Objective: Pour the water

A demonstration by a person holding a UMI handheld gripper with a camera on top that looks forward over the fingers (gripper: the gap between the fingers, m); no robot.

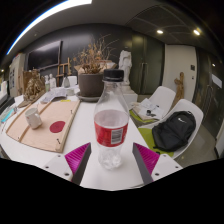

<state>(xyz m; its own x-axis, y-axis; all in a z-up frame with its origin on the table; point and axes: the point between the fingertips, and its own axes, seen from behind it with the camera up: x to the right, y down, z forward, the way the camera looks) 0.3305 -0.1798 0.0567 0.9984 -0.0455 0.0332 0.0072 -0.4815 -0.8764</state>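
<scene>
Gripper (112,160) spread wide, the bottle (111,120) upright between its pink pads, gaps either side, near the white table's (60,160) front edge. Beyond: wooden board (45,125), potted plant (92,75), black bag (174,130) on a chair, dim room.

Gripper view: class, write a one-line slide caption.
Gripper open around a clear plastic bottle with red label standing on the white table.

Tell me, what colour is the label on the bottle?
Red, around the bottle between the gripper fingers; seen in the gripper view.
</scene>
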